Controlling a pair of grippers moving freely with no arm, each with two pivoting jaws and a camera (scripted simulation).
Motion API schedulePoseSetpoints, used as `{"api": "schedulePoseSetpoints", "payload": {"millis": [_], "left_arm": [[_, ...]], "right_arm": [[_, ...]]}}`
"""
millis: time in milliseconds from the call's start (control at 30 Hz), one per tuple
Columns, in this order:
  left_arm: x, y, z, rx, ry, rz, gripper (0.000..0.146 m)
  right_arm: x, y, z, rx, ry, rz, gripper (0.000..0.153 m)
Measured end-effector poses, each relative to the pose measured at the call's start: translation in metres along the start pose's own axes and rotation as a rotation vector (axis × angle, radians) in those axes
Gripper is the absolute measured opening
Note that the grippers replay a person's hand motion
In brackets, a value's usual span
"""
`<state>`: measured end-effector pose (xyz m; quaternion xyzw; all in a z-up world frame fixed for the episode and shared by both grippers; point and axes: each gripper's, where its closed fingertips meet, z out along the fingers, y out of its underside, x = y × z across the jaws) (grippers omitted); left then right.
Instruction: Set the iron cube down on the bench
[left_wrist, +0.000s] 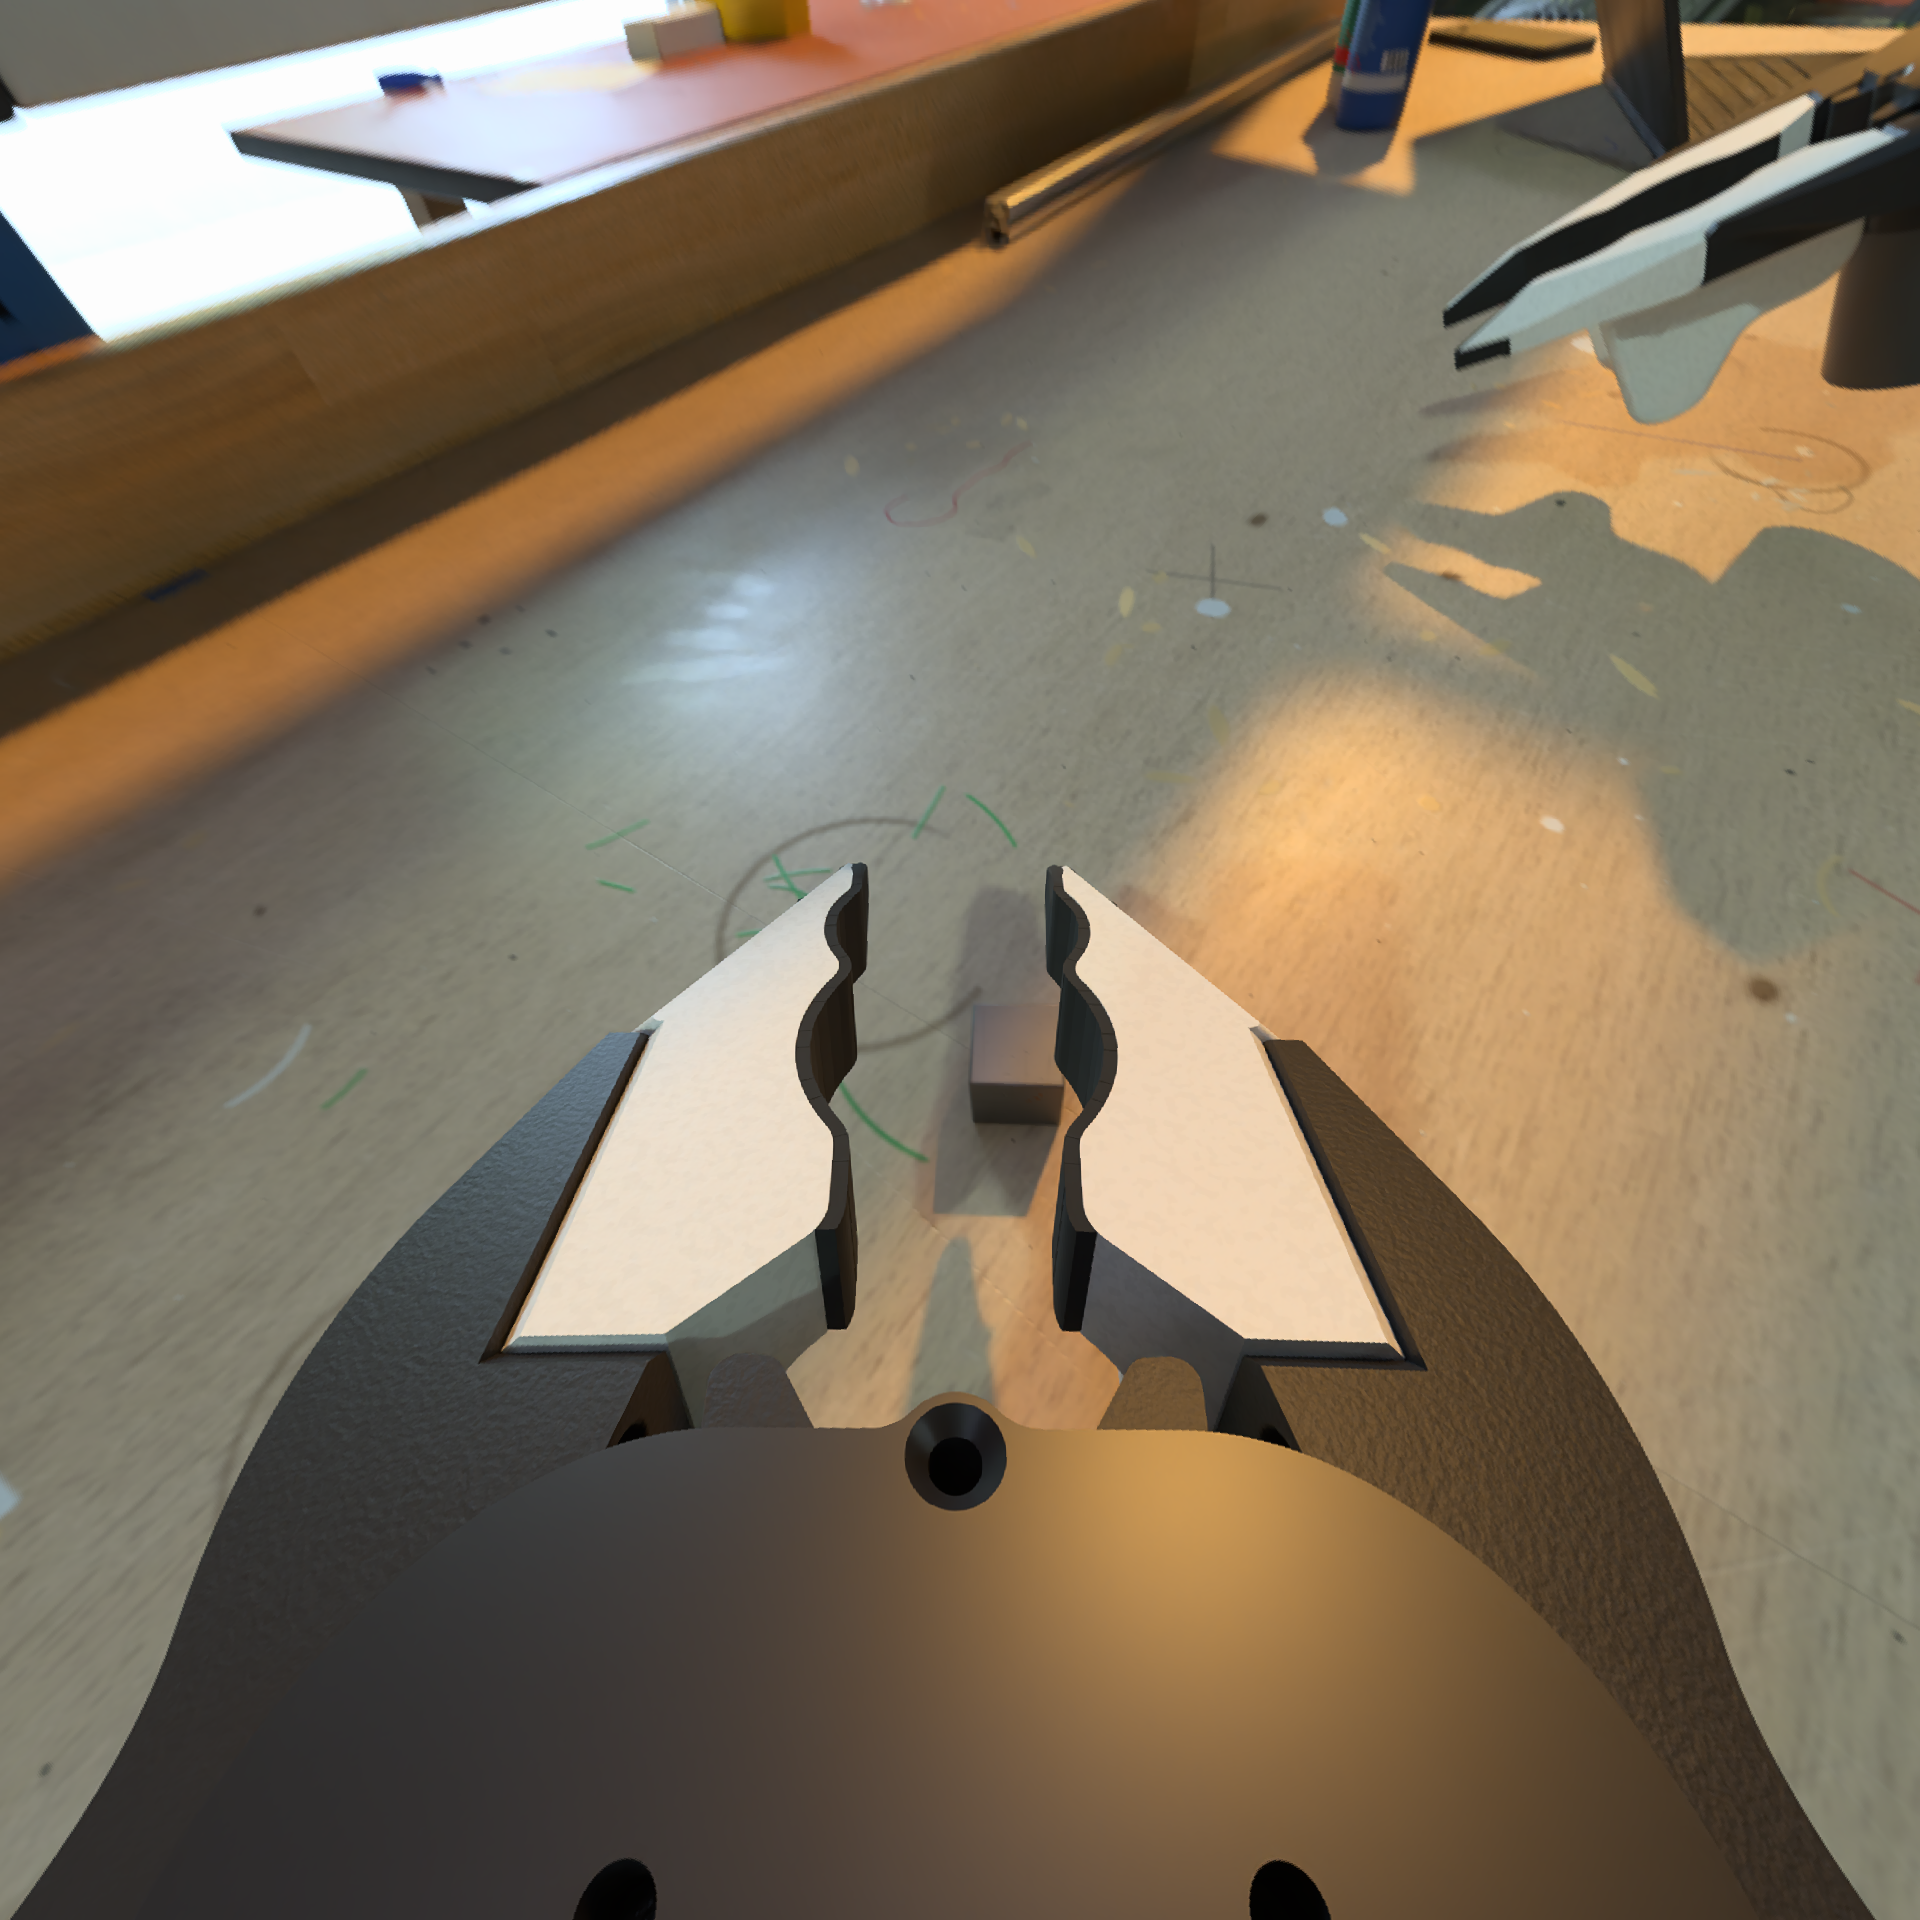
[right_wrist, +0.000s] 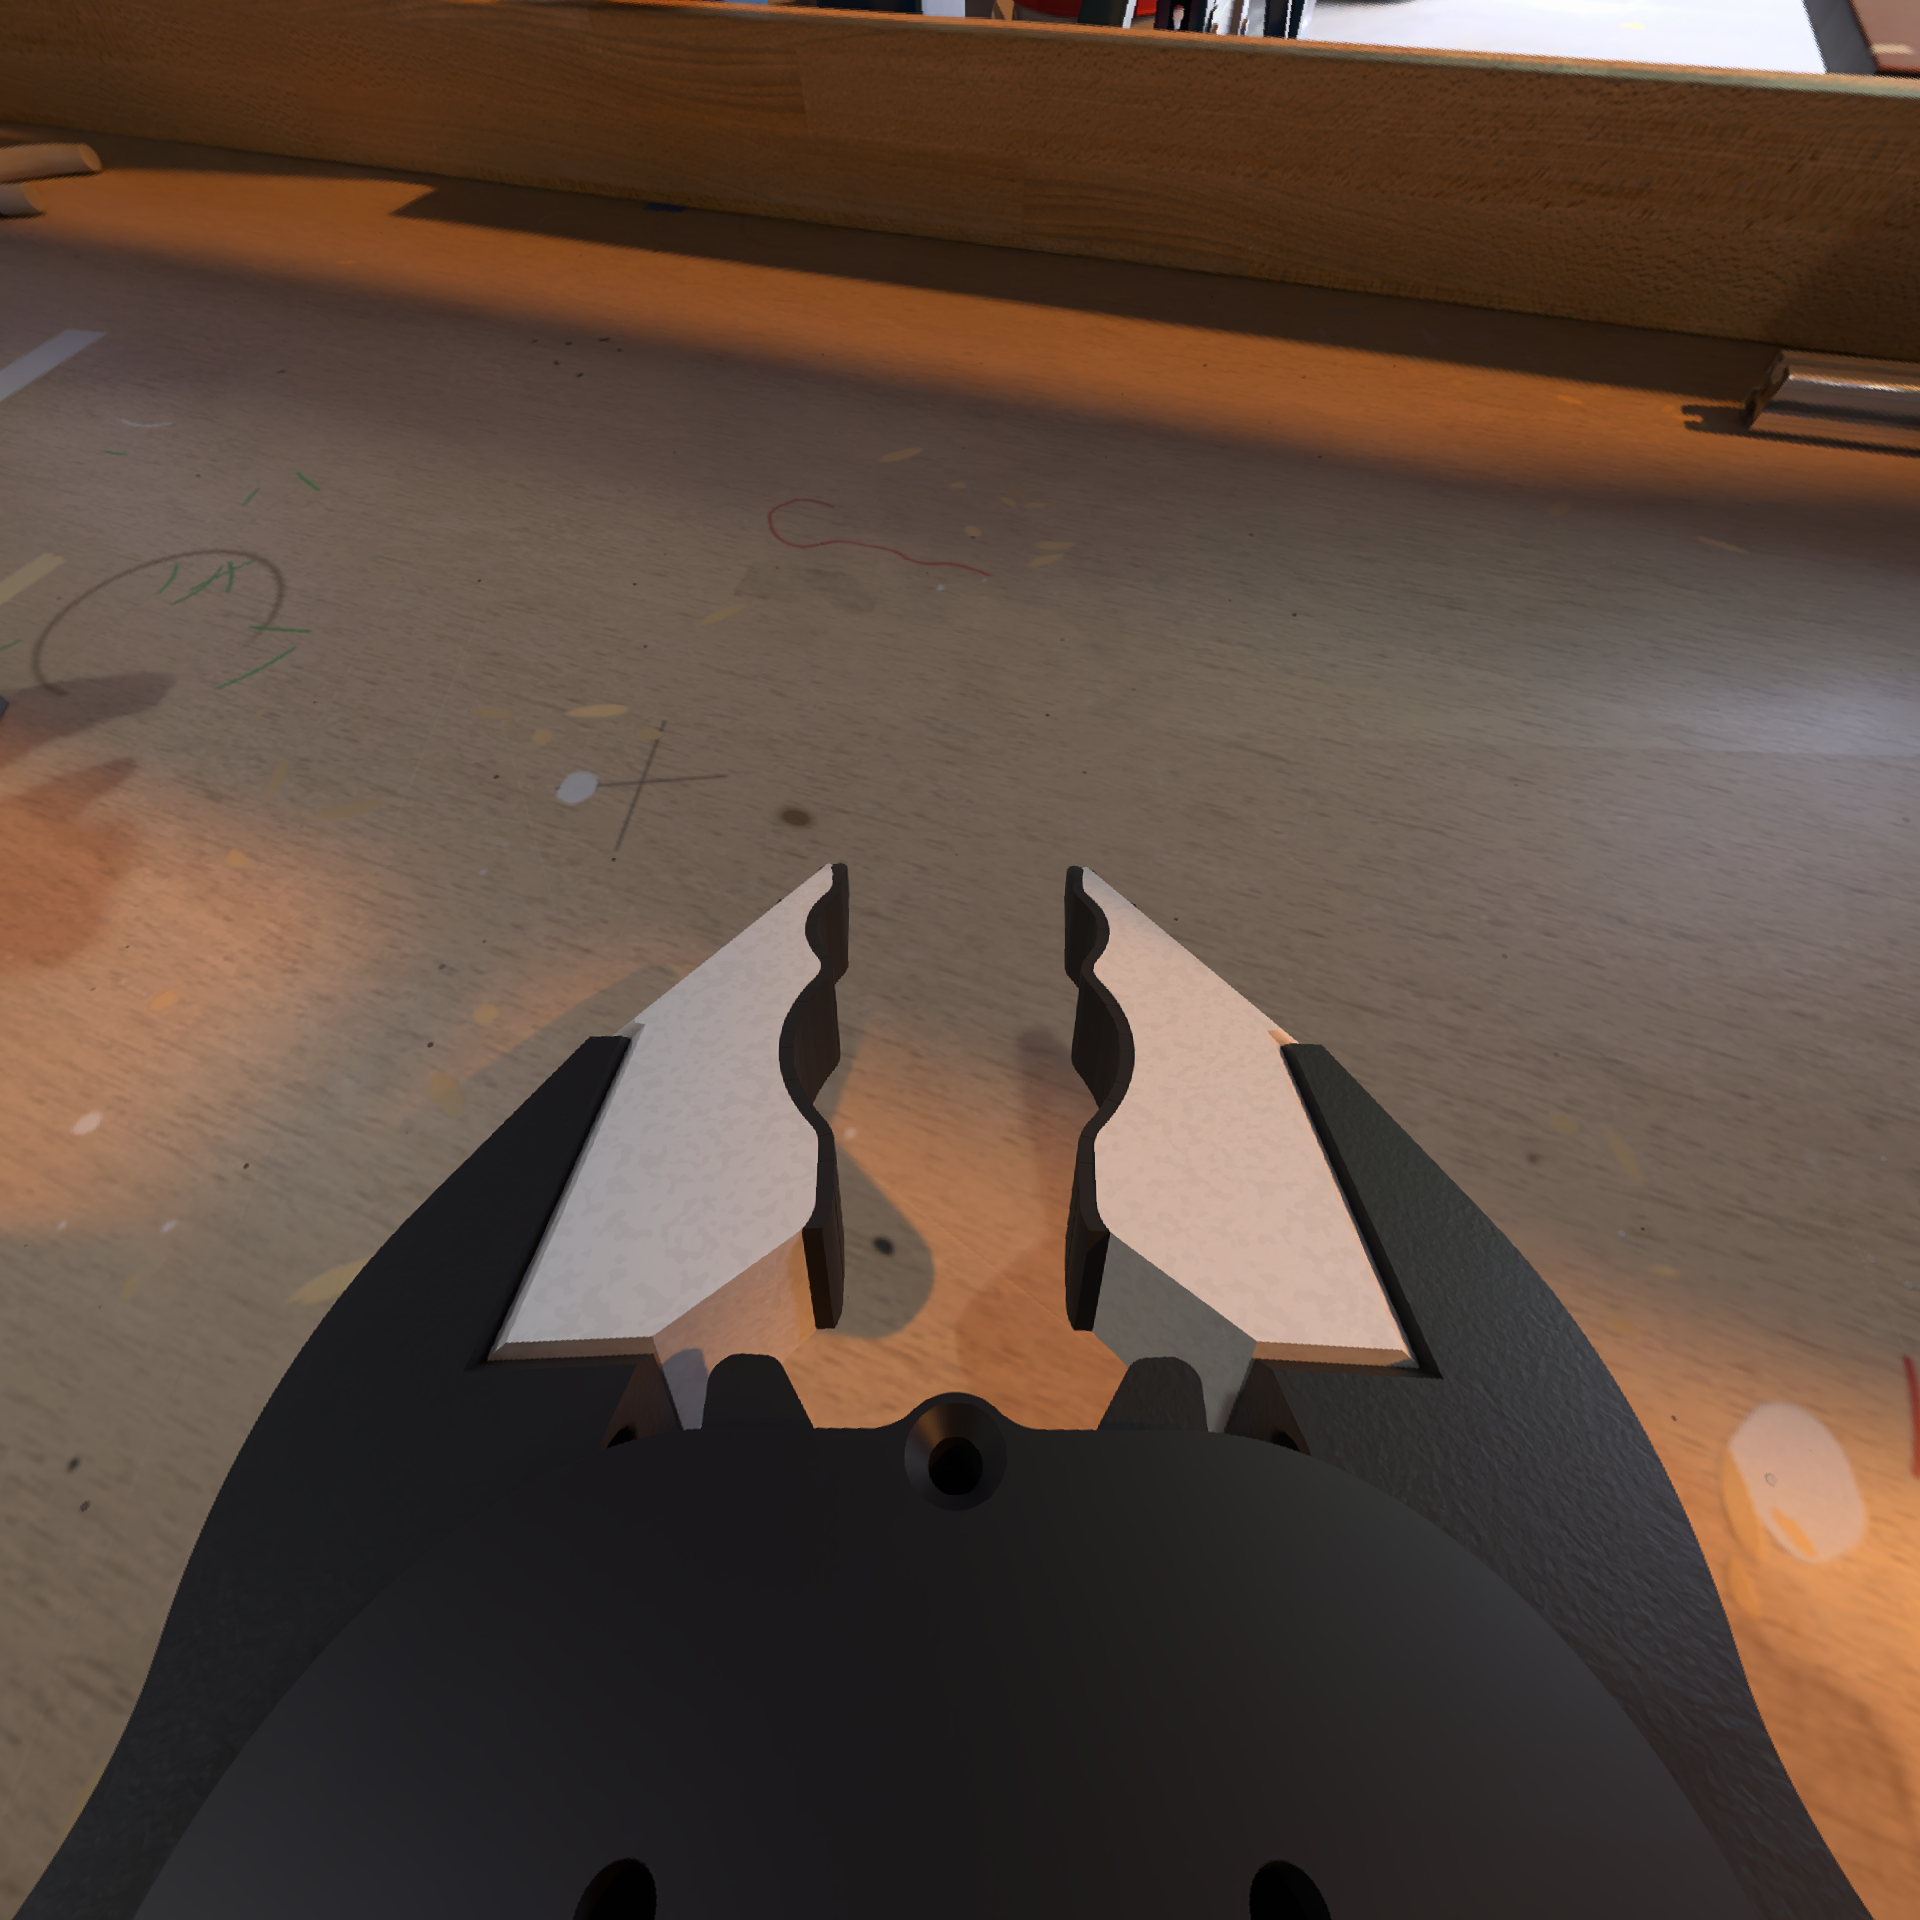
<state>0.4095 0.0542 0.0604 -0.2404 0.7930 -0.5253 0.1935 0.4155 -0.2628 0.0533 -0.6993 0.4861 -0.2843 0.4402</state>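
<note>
In the left wrist view, the left gripper (left_wrist: 956, 883) hangs over the wooden bench (left_wrist: 520, 1039) with its jaws parted and nothing between them. The small grey iron cube (left_wrist: 1013, 1065) sits low in the centre of the frame, resting flat on the bench in the gap between the fingers, close to the right finger; whether it touches that finger I cannot tell. It casts a shadow on the wood, which suggests it is already down. Green scribbles and a pencilled circle mark the surface just left of it. In the upper right the right gripper (left_wrist: 1460, 332) floats well apart, beside a blue bottle (left_wrist: 1371, 73) and a metal rail (left_wrist: 1143, 145) along the raised wooden edge.

In the right wrist view, the right gripper (right_wrist: 956, 883) also stands with its jaws apart and empty, above bare bench (right_wrist: 1351, 727) marked with a red squiggle and a pencilled cross. The cube is not in this frame.

By my judgement the placing is done or nearly so, and the release is the step in hand. The next move calls for lifting the left gripper straight up and away without brushing the cube.
</note>
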Motion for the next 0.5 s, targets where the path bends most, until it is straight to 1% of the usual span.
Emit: {"api": "schedulePoseSetpoints", "payload": {"millis": [100,267,433,500], "left_arm": [[-0.006,-0.005,-0.001,0.033,-0.040,0.008,0.034],[-0.014,-0.004,0.001,0.031,-0.072,-0.018,0.034],[-0.017,-0.004,0.001,0.033,-0.094,-0.017,0.034],[-0.020,-0.004,0.001,0.031,-0.123,-0.006,0.034]], "right_arm": [[-0.002,0.001,0.001,-0.005,-0.005,-0.007,0.042],[-0.005,0.001,0.001,-0.009,-0.012,-0.029,0.043],[-0.008,0.002,0.000,-0.012,-0.010,-0.049,0.044],[-0.008,0.002,0.000,-0.012,-0.010,-0.054,0.044]]}}
